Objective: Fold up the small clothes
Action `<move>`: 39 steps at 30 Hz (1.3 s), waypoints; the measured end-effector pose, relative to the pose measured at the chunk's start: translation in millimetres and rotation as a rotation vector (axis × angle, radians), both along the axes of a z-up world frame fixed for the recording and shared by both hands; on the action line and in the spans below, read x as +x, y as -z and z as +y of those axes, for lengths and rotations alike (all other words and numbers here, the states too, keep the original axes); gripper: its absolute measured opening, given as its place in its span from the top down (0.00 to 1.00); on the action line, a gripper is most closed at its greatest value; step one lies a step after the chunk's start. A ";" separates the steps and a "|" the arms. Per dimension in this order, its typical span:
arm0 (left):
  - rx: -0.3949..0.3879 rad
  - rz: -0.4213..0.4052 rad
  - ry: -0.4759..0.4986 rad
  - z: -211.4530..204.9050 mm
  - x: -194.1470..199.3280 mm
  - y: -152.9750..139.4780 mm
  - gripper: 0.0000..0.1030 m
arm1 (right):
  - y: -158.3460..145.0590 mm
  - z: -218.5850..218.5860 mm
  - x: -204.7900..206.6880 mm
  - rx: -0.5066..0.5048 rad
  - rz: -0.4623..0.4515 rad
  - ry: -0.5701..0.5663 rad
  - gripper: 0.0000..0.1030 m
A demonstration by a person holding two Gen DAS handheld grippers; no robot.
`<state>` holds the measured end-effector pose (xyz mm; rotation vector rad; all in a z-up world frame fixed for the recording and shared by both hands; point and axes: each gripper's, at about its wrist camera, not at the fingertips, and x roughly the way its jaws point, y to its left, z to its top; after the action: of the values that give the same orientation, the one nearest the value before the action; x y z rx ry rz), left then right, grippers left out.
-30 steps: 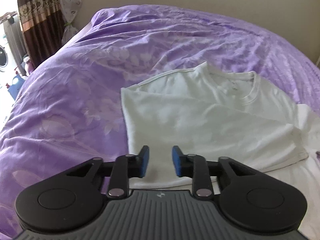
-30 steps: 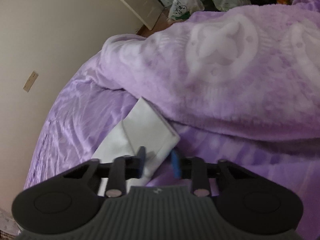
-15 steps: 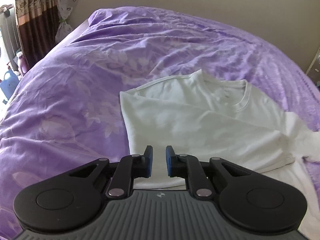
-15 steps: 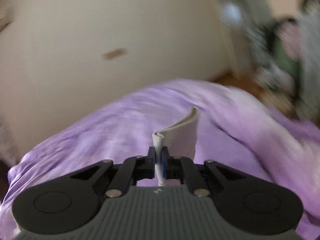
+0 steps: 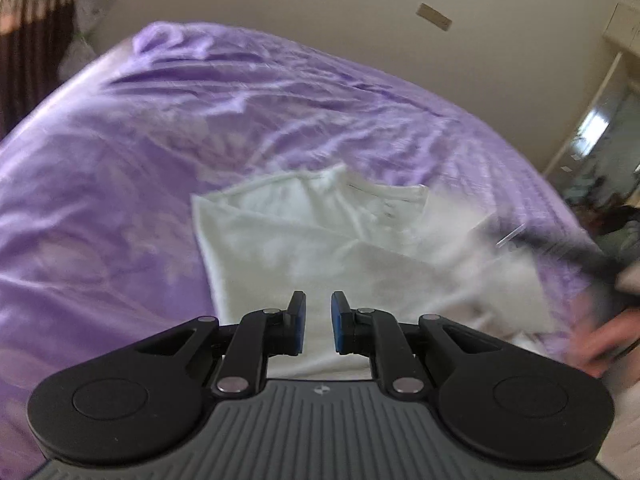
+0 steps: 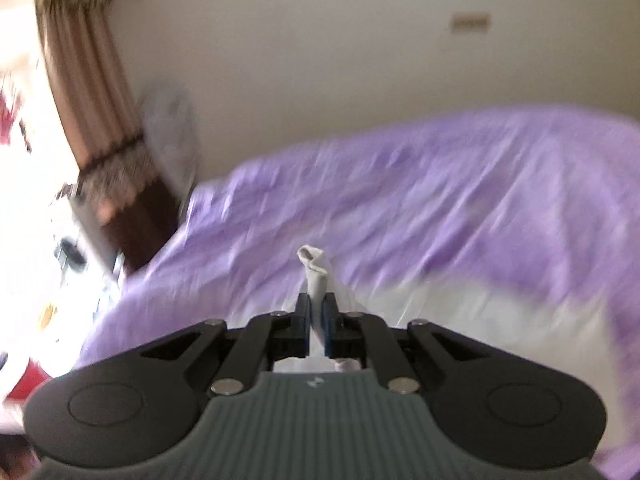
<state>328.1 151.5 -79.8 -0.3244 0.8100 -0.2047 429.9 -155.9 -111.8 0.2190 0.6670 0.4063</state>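
A white T-shirt (image 5: 304,248) lies on the purple bed cover (image 5: 120,200), its left side folded inward and its neckline towards the wall. My left gripper (image 5: 318,320) hovers over the shirt's near hem, jaws a narrow gap apart with nothing between them. My right gripper (image 6: 318,320) is shut on a bunched edge of the white T-shirt (image 6: 316,276), which sticks up above the pads. The rest of the shirt (image 6: 460,312) trails below it. In the left wrist view the right gripper (image 5: 560,248) shows as a dark blur over the shirt's right side.
A cream wall (image 5: 320,20) stands behind the bed. A brown curtain (image 6: 92,120) and a bright window area are at the bed's far left corner. A doorway (image 5: 600,140) opens on the right. A blurred hand (image 5: 612,340) is at the right edge.
My right gripper closed on the shirt's edge, lifted it and swung across the bed, rolling as it went. My left gripper narrowed its jaws and tipped up a little.
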 end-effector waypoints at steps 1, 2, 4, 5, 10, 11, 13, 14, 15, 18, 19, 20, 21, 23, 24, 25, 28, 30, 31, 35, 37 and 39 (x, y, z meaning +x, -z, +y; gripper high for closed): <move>-0.024 0.009 0.008 -0.4 1.1 3.5 0.86 | 27.2 13.5 -0.7 -0.020 0.058 -0.026 1.00; -0.051 0.018 0.016 -0.8 2.8 7.4 0.86 | 46.8 22.7 -1.8 -0.033 0.100 -0.052 1.00; -0.111 0.030 0.028 -2.4 7.8 16.3 0.86 | 80.8 34.2 -4.8 -0.057 0.167 -0.089 1.00; -0.146 0.042 0.033 -3.9 12.0 21.6 0.85 | 95.8 34.1 -3.0 -0.061 0.200 -0.104 0.99; -0.240 0.093 0.036 -15.4 32.4 44.1 0.79 | 108.4 34.8 -16.0 -0.051 0.263 -0.150 0.89; -0.253 0.104 0.043 -19.9 37.8 48.7 0.79 | 103.3 31.1 -16.8 -0.051 0.263 -0.163 0.82; -0.273 0.123 0.052 -28.6 46.6 56.2 0.78 | 86.7 18.9 -19.3 -0.071 0.236 -0.175 0.70; -0.283 0.134 0.058 -33.8 52.1 60.1 0.78 | 82.1 15.5 -15.4 -0.078 0.222 -0.173 0.65; -0.288 0.145 0.058 -38.8 57.9 64.9 0.78 | 77.8 7.2 -12.9 -0.082 0.213 -0.165 0.65; -0.270 0.185 0.038 -51.2 75.1 81.4 0.78 | 69.7 -26.4 2.8 -0.113 0.206 -0.095 0.65; -0.262 0.195 0.034 -53.9 79.1 86.0 0.78 | 66.4 -38.8 6.4 -0.119 0.201 -0.077 0.65; -0.256 0.210 0.035 -56.8 83.7 92.6 0.78 | 65.3 -50.1 8.2 -0.124 0.198 -0.061 0.65; -0.251 0.219 0.035 -58.7 86.6 97.3 0.78 | 64.7 -64.5 8.8 -0.130 0.197 -0.038 0.65; -0.226 0.230 0.027 -61.3 91.6 105.4 0.78 | 63.5 -93.0 8.5 -0.130 0.198 -0.001 0.65; -0.220 0.232 0.023 -62.2 93.9 108.5 0.78 | 63.2 -105.7 8.0 -0.130 0.196 0.016 0.65; -0.221 0.234 0.019 -62.7 96.0 111.4 0.78 | 63.3 -118.1 8.3 -0.131 0.196 0.034 0.65; -0.201 0.227 0.016 -68.0 100.8 115.3 0.76 | 62.8 -159.1 1.3 -0.128 0.195 0.091 0.65; -0.172 0.218 0.026 -72.6 101.2 114.4 0.76 | 63.5 -180.7 -4.6 -0.120 0.200 0.122 0.65; -0.161 0.211 0.037 -74.1 100.7 112.7 0.83 | 63.7 -190.6 -8.4 -0.119 0.202 0.131 0.65; -0.172 0.141 0.061 -78.7 95.3 88.8 0.98 | 62.4 -217.9 -25.7 -0.137 0.188 0.153 0.65; -0.197 0.065 0.082 -83.2 90.8 60.7 0.98 | 62.4 -227.0 -35.3 -0.126 0.199 0.138 0.65; -0.209 0.004 0.095 -90.1 88.8 30.2 0.98 | 66.2 -229.5 -43.6 -0.132 0.223 0.107 0.65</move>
<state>416.9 61.4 -110.1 -0.4834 0.8099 -0.3790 386.3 -385.3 -178.1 0.1745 0.8942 0.2357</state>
